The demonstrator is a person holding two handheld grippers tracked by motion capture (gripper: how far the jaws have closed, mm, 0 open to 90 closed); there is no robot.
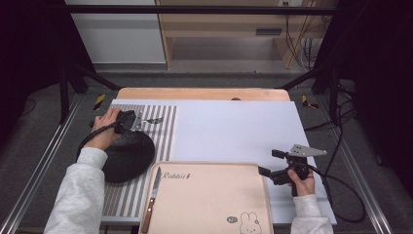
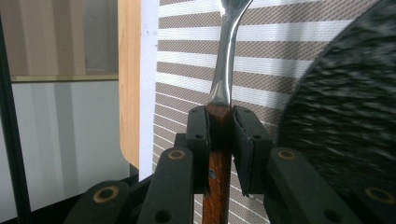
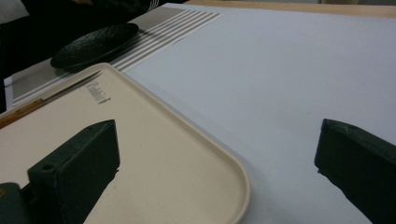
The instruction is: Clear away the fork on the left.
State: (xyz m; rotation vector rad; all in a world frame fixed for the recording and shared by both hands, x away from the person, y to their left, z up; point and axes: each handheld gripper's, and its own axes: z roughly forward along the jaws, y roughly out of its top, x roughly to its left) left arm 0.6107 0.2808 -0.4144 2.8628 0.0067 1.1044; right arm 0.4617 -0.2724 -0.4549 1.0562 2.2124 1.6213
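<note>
- Even overhead light falls on my table [image 1: 204, 92]; the white mat [image 1: 234, 131] reads bright, while the room's edges at both sides sink into near black.
- Shadows stay soft and short beneath my right gripper [image 1: 267, 162] and the cream tray [image 1: 209, 166].
- In my left gripper view, a glare streak runs down the fork [image 2: 226, 60]; the black plate [image 2: 345, 116] beside it is smeared and blurred.
- In my right gripper view, the near jaws are soft and dim.
</note>
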